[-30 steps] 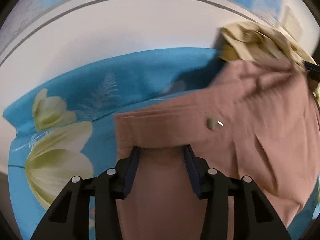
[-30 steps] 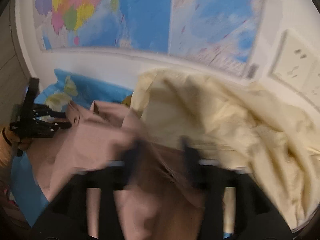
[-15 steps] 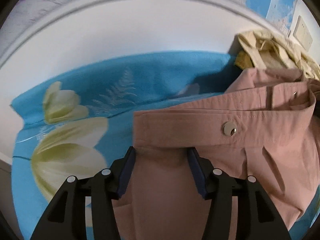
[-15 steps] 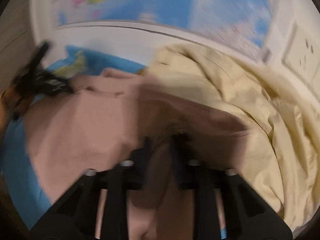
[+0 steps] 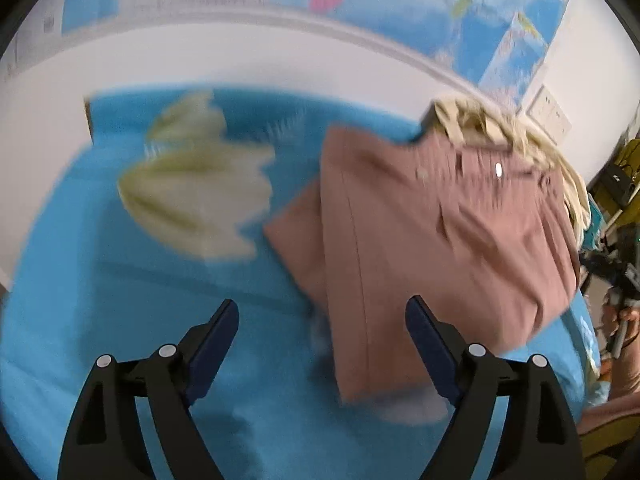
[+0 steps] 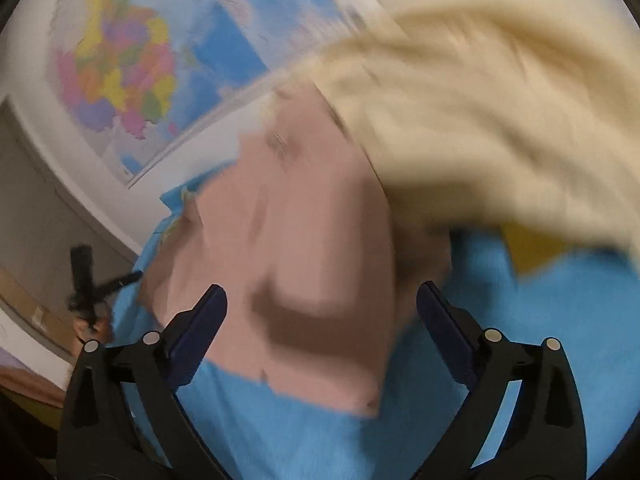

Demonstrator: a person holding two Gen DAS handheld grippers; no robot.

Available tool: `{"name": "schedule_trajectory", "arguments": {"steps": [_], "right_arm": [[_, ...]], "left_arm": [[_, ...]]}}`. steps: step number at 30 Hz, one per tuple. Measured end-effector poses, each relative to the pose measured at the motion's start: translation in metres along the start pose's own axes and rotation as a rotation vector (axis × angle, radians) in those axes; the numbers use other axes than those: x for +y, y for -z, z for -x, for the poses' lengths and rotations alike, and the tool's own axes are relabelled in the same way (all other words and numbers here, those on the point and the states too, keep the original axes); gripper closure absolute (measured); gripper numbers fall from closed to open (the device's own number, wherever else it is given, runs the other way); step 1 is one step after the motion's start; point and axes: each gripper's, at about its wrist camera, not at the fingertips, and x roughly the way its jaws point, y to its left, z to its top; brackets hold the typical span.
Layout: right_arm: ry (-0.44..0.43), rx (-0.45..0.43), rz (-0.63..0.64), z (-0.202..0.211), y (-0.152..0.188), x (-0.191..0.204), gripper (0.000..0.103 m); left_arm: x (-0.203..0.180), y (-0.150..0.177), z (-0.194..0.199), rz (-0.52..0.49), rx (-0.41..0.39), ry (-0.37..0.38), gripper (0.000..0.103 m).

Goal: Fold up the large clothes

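- Dusty-pink trousers [image 5: 440,240] are lying folded on the blue flowered sheet [image 5: 120,320], their far end touching a cream garment [image 6: 480,100].
- Left claw [image 5: 320,336] and right claw [image 6: 320,320] are opening, pads gripping nothing.
- Motion blur is smearing the fabric's details.

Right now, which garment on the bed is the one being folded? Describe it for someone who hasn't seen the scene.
Start at the blue floral sheet below the wall map. The pink trousers lie flat on it, beside a crumpled cream garment. Only the trousers are pink, smooth, with a metal waistband button.
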Motion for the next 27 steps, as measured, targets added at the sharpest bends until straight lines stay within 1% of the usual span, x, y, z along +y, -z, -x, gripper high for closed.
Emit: {"name": "schedule_trajectory", "arguments": {"steps": [1, 3, 4, 5, 6, 8, 9, 10, 11, 12, 13, 14, 15, 16, 17, 19, 22, 24, 25, 26, 27], "right_arm": [[-0.024, 0.027, -0.045, -0.007, 0.009, -0.008, 0.008], [-0.040, 0.054, -0.090, -0.022, 0.020, -0.018, 0.007], [-0.056, 0.066, -0.100, -0.030, 0.023, -0.019, 0.007], [-0.075, 0.074, -0.106, -0.036, 0.025, -0.018, 0.005], [-0.083, 0.055, -0.095, -0.037, 0.025, -0.016, 0.005], [-0.130, 0.062, -0.072, -0.045, 0.024, -0.008, 0.006], [-0.138, 0.067, -0.058, -0.052, 0.022, -0.001, 0.007], [-0.131, 0.075, -0.033, -0.056, 0.023, 0.006, 0.011], [-0.115, 0.081, 0.008, -0.060, 0.024, 0.015, 0.025], [-0.123, 0.101, 0.014, -0.066, 0.024, 0.020, 0.038], [-0.145, 0.121, -0.003, -0.068, 0.024, 0.021, 0.068], [-0.179, 0.138, -0.020, -0.069, 0.024, 0.022, 0.084], [-0.190, 0.135, -0.021, -0.067, 0.023, 0.026, 0.085], [-0.196, 0.125, 0.003, -0.059, 0.023, 0.034, 0.088], [-0.221, 0.116, 0.016, -0.049, 0.024, 0.042, 0.090], [-0.272, 0.101, 0.025, -0.026, 0.026, 0.056, 0.090], [-0.298, 0.093, 0.086, 0.012, 0.037, 0.078, 0.091], [-0.312, 0.100, 0.096, 0.028, 0.046, 0.083, 0.091], [-0.270, 0.125, 0.103, 0.031, 0.053, 0.083, 0.088], [-0.223, 0.150, 0.117, 0.030, 0.059, 0.080, 0.078], [-0.162, 0.184, 0.125, 0.024, 0.065, 0.076, 0.071]], "left_arm": [[-0.001, 0.008, -0.007, 0.016, 0.021, 0.025, 0.020], [-0.004, 0.017, -0.015, 0.039, 0.018, 0.094, 0.019], [-0.006, 0.020, -0.016, 0.045, 0.006, 0.121, 0.016], [-0.009, 0.023, -0.015, 0.039, -0.004, 0.128, 0.011], [-0.014, 0.023, -0.017, 0.025, -0.008, 0.127, 0.011], [-0.018, 0.021, -0.020, 0.032, 0.000, 0.145, 0.012], [-0.022, 0.020, -0.023, 0.041, 0.009, 0.172, 0.015], [-0.027, 0.019, -0.026, 0.037, 0.017, 0.185, 0.019], [-0.034, 0.017, -0.031, 0.024, 0.030, 0.169, 0.031], [-0.043, 0.016, -0.033, 0.005, 0.031, 0.115, 0.039], [-0.046, 0.015, -0.031, -0.006, 0.033, 0.098, 0.048], [-0.047, 0.014, -0.029, 0.005, 0.040, 0.103, 0.067], [-0.046, 0.012, -0.023, 0.036, 0.052, 0.149, 0.079], [-0.043, 0.012, -0.015, 0.050, 0.051, 0.179, 0.081], [-0.042, 0.011, -0.006, 0.058, 0.045, 0.202, 0.082], [-0.048, 0.015, 0.017, 0.040, 0.034, 0.234, 0.084], [-0.051, 0.029, 0.047, 0.041, 0.034, 0.295, 0.084], [-0.045, 0.047, 0.062, 0.052, 0.041, 0.326, 0.082], [-0.043, 0.056, 0.064, 0.040, 0.050, 0.311, 0.080], [-0.041, 0.064, 0.062, 0.027, 0.067, 0.273, 0.073], [-0.036, 0.074, 0.054, 0.032, 0.106, 0.215, 0.067]]}}
